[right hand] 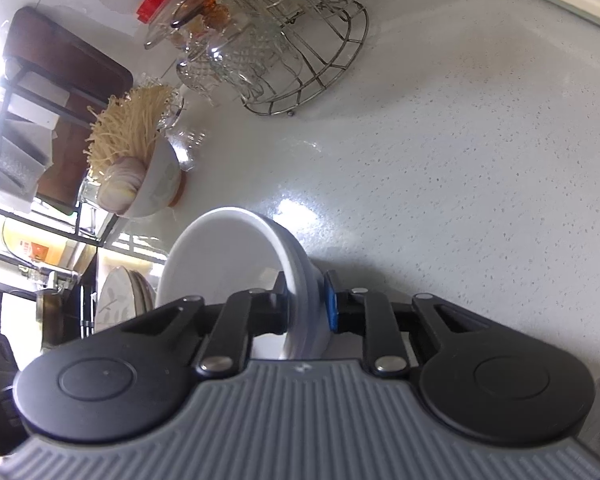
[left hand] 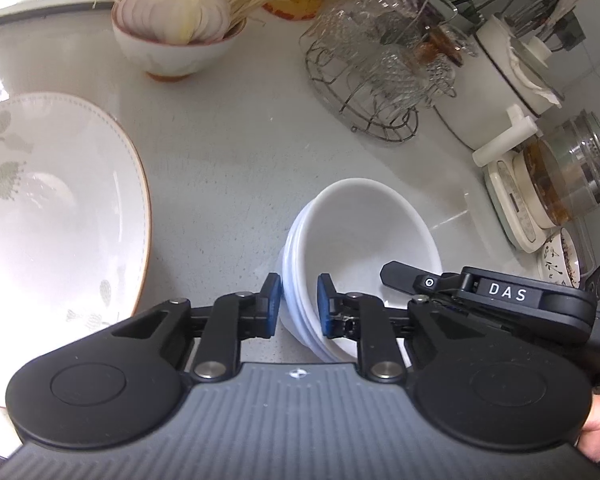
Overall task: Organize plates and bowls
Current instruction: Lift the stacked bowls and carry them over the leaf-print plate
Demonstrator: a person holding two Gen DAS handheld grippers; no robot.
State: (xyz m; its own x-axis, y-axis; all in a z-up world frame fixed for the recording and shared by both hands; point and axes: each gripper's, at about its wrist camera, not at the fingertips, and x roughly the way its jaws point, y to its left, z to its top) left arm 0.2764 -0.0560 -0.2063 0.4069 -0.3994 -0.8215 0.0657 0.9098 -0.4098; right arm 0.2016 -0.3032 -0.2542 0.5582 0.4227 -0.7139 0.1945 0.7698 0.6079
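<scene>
The speckled white bench [left hand: 228,152] runs out ahead of both claws and carries everything. Off to the left of the left claw [left hand: 298,306] lies the biggest piece, a wide leaf-patterned plate [left hand: 60,216] with a thin brown rim, flat on the bench. Further ahead and to that claw's right stands a wire rack of cut-glass cups [left hand: 380,76], with a white pot and a glass kettle beyond it. Straight ahead, well apart, sits a patterned bowl [left hand: 172,36] filled with sliced red onion and a sheaf of dry noodles.

Right at the claws is the stack of white bowls [left hand: 360,248], several nested together. The left claw straddles the stack's near rim, one blue pad outside and one inside, but a gap shows on both sides, so I judge it released rather than gripping. The right claw [right hand: 306,306] is clenched on the opposite rim of the same stack [right hand: 236,264], one finger inside and one against the outer wall. From its camera the bowls look tipped, though that may be the claw's own tilt.

The step in hand looks like gathering the small bowls as one stack. Next, I'd expect the left claw to close on the rim, or draw back, so the stack can be carried level to its spot without the nested bowls sliding apart.
</scene>
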